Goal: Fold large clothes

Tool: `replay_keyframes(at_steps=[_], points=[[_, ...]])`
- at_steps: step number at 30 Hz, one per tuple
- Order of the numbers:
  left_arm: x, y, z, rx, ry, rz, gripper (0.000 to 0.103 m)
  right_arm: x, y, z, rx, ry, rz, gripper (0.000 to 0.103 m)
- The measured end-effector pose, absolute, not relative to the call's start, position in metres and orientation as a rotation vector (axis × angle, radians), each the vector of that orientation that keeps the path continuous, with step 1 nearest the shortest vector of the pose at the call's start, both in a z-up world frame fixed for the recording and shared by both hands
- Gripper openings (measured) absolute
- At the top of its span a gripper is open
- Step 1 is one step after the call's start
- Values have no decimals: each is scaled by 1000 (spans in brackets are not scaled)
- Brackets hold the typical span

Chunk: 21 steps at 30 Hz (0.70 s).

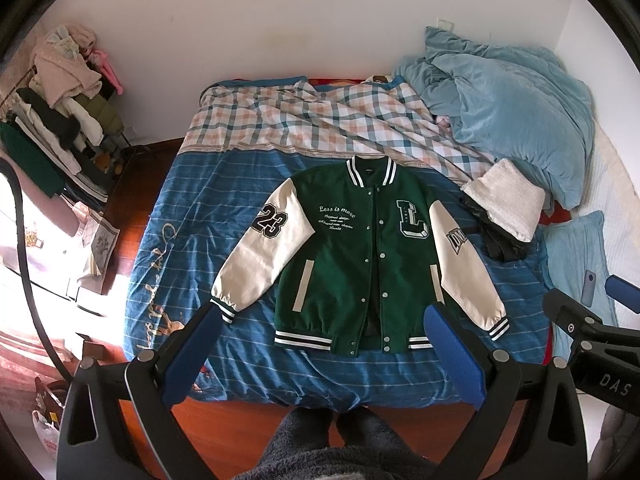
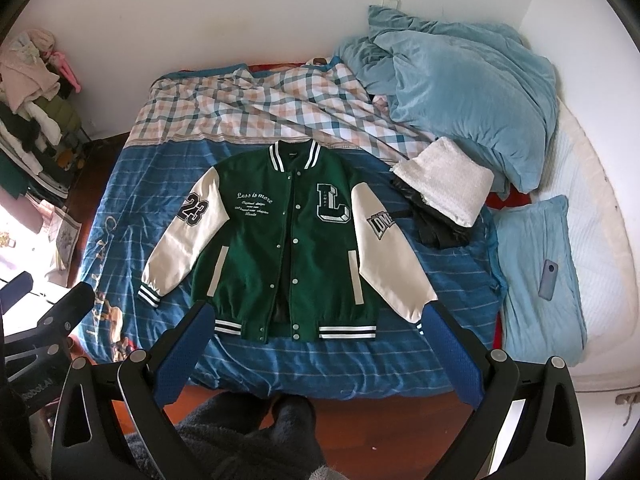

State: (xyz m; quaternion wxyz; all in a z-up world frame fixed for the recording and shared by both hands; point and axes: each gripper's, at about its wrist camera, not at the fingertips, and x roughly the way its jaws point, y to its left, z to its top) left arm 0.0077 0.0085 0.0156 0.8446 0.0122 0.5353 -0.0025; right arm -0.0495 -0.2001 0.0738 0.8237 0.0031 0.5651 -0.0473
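A green varsity jacket with cream sleeves lies flat, front up, on the blue bedspread; it also shows in the right wrist view. Its front is unsnapped and both sleeves are spread down and outward. My left gripper is open and empty, held above the bed's near edge, short of the jacket's hem. My right gripper is open and empty at the same height, also short of the hem. The right gripper also shows at the right edge of the left wrist view.
A blue duvet is heaped at the back right. A folded white towel on dark clothes lies next to the jacket's right sleeve. A phone rests on a blue pillow. A loaded clothes rack stands left. Wooden floor lies before the bed.
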Motion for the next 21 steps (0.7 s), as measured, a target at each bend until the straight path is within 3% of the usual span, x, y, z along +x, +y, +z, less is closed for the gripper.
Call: replay_keyframes(at_steps=[15,21], points=[[28,3,16,32,1121,-36,103,-26,-207,88,30,1204,-114,103],[47,3,-10,80,1079,-35,103,-17,-231,63,166,1172,-132,103]])
